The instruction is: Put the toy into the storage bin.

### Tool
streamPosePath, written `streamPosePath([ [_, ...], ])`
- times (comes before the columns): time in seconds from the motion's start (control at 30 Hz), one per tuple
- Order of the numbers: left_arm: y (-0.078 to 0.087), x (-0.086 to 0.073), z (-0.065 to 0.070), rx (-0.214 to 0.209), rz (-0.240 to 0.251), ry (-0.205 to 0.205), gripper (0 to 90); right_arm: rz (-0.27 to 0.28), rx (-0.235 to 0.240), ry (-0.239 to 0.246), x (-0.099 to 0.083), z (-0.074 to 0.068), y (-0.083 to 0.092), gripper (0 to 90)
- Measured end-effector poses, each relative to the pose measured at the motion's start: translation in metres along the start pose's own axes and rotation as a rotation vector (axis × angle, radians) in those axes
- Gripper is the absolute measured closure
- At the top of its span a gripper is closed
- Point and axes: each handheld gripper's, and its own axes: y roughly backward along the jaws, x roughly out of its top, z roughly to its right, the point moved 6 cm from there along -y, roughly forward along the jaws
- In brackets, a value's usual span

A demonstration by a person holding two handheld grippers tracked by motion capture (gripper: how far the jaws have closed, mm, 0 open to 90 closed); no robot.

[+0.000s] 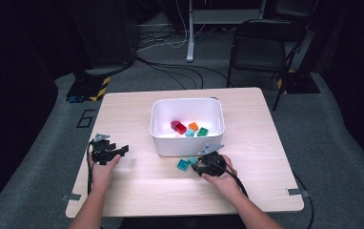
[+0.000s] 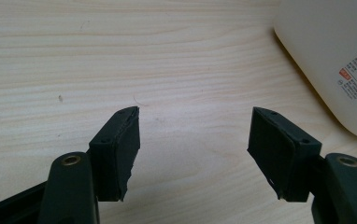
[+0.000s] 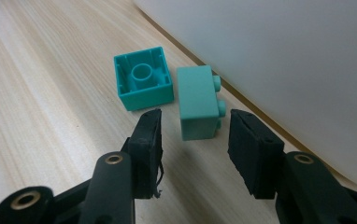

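— Between the black jaws of my right gripper [image 3: 193, 140], what do you see?

— I've got a pale mint-green plastic building brick [image 3: 196, 102] lying on its side, its studs pointing toward the bin wall. My jaws stand apart on either side of its near end, and neither pad presses on it, so nothing is gripped.

— And next to it?

— Just beside it, on the side away from the bin, lies a darker teal square plastic brick [image 3: 144, 78], turned upside down so its hollow underside and round inner tube show. Both rest on the light wooden table [image 1: 146, 191], right in front of the white plastic bin [image 1: 187, 138].

— What's in the bin?

— I can make out several small bricks: red [image 1: 180, 128], orange [image 1: 193, 126], green [image 1: 202, 131] and one light blue.

— Your other hand?

— My left gripper [image 1: 107, 151] sits well apart near the table's left edge, jaws spread wide over bare wood, holding nothing.
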Motion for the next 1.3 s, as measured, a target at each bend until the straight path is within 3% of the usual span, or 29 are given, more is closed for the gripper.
streamPosePath([
  [0.2, 0.004, -0.003, -0.003, 0.01, 0.001, 0.01, 33.7, -0.002, -0.003, 0.008, 0.002, 0.0, -0.005, 56.3],
  [0.4, 0.005, -0.004, -0.004, 0.015, 0.0, 0.011, 33.7, -0.001, 0.016, 0.008, 0.004, -0.002, -0.006, 66.4],
  [0.6, 0.005, -0.004, -0.004, 0.016, 0.0, 0.012, 33.7, -0.013, 0.017, 0.014, 0.004, -0.004, -0.004, 67.2],
  [0.87, 0.005, -0.004, -0.005, 0.015, 0.001, 0.015, 33.7, -0.004, 0.02, 0.027, 0.006, -0.008, 0.003, 67.3],
  [1.3, 0.003, -0.004, -0.004, 0.017, 0.0, 0.01, 33.7, 0.021, 0.08, 0.03, 0.015, -0.017, 0.026, 67.3],
])
